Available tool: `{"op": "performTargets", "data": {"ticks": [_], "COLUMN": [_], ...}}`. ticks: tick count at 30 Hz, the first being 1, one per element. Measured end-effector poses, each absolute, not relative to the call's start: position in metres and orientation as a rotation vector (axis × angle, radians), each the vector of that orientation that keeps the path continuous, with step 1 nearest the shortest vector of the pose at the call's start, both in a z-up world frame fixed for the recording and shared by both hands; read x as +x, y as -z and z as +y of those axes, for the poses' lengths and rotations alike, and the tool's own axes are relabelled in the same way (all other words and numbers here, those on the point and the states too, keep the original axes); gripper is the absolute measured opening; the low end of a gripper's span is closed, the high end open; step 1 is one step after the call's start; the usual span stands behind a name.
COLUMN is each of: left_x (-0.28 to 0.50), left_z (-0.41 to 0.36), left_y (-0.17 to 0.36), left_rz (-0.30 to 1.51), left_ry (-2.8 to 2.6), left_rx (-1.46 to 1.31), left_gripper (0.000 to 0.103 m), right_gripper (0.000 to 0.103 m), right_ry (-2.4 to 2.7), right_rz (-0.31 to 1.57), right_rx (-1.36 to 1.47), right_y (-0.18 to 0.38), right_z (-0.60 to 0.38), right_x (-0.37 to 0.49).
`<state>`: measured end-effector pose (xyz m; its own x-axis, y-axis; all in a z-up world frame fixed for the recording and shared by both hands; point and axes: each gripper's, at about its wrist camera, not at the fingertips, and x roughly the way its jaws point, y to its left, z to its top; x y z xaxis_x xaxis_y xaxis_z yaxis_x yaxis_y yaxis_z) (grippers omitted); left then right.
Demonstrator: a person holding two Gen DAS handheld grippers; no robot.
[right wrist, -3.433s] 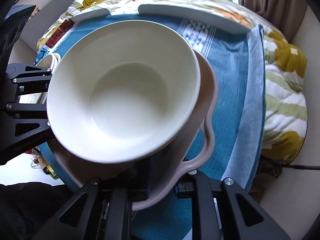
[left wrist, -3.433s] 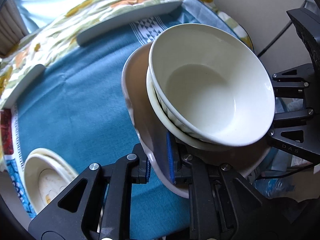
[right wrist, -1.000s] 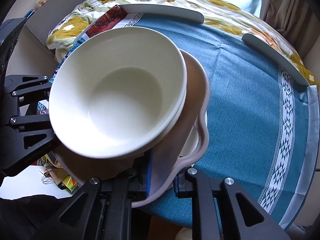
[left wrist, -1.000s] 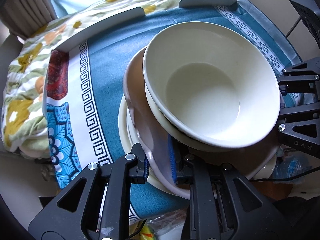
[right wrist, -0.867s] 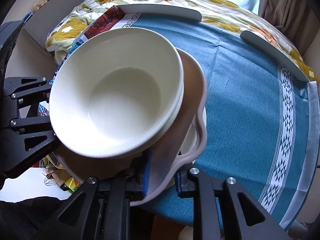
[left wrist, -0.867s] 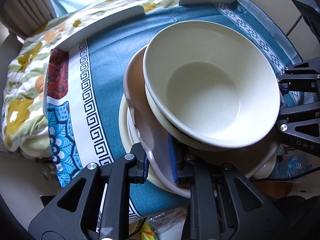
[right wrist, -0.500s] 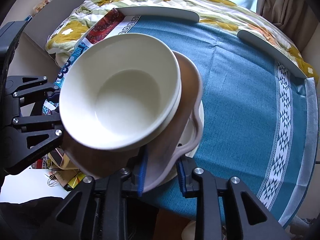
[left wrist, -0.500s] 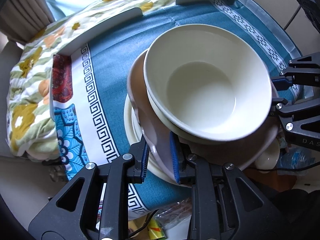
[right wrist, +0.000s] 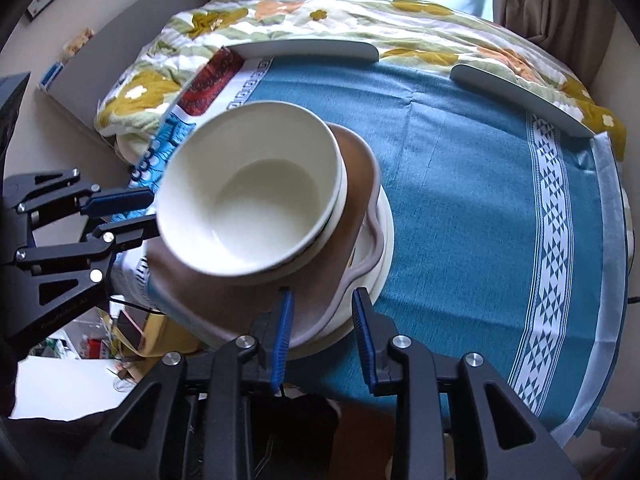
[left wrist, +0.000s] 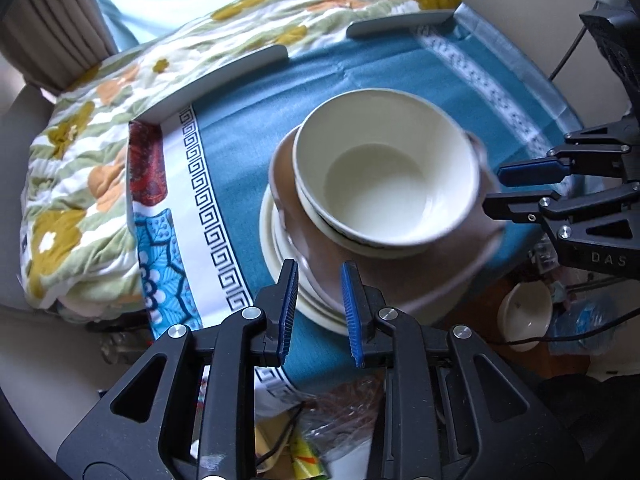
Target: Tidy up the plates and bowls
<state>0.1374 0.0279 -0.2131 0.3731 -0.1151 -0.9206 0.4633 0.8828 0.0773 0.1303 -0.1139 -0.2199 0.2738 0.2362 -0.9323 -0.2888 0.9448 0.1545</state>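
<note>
a white bowl (left wrist: pixel 386 188) is seen nested in a second bowl with a dark line under its rim (right wrist: pixel 320 246), and both are set on a brownish-pink plate with a wavy rim (left wrist: pixel 304 216). that plate is laid on a stack of cream plates (left wrist: pixel 268 236), which rests on the blue tablecloth (right wrist: pixel 460 200) near the table's edge. the whole pile is placed at the end of the cloth bordered by a key pattern (left wrist: pixel 200 184), with the brownish plate overhanging the cream plates on the side toward the table's edge.

the left gripper (left wrist: pixel 318 308) is released: its blue pads (left wrist: pixel 289 304) are held apart, with the rim of the brownish plate seen in the gap between them, and no contact with the pads can be made out. the right gripper (right wrist: pixel 322 326) is likewise let go, its pads parted on either side of the wavy rim without pressing on it. each gripper is also caught from the side in the other's view, with its fingers (left wrist: pixel 532 172) held close to the pile; whether they touch it cannot be told.

two grey curved bars (right wrist: pixel 304 50) are laid at the far edge of the cloth, and a flowered quilt (left wrist: pixel 80 152) is spread beyond them. a small white bowl (left wrist: pixel 524 316) is seen lower down beside the table, along with some cluttered items that are too blurred to be named.
</note>
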Motion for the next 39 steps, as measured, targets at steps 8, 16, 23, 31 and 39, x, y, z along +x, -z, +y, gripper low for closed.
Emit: {"op": "performTargets", "data": {"ticks": [8, 16, 23, 31, 39], "left_x": [0.082, 0.024, -0.014, -0.030, -0.037], "left_z": [0.035, 0.029, 0.016, 0.017, 0.018], "left_y": [0.150, 0.063, 0.002, -0.005, -0.005], "left_rz": [0.963, 0.698, 0.419, 0.360, 0.349], "left_ry": [0.318, 0.254, 0.202, 0.163, 0.125], "left_rx": [0.216, 0.061, 0.049, 0.035, 0.040], "left_gripper": [0.020, 0.082, 0.103, 0.103, 0.103], "right_gripper": [0.027, 0.042, 0.102, 0.102, 0.102], "right_ry": [-0.331, -0.233, -0.107, -0.001, 0.001], "right_rz": [1.107, 0.889, 0.581, 0.480, 0.475], "right_rx": [0.020, 0.048, 0.039, 0.025, 0.042], "right_y": [0.164, 0.075, -0.004, -0.004, -0.001], "right_z": [-0.124, -0.153, -0.175, -0.179, -0.180], "right_x": [0.083, 0.028, -0.014, -0.031, -0.032]}}
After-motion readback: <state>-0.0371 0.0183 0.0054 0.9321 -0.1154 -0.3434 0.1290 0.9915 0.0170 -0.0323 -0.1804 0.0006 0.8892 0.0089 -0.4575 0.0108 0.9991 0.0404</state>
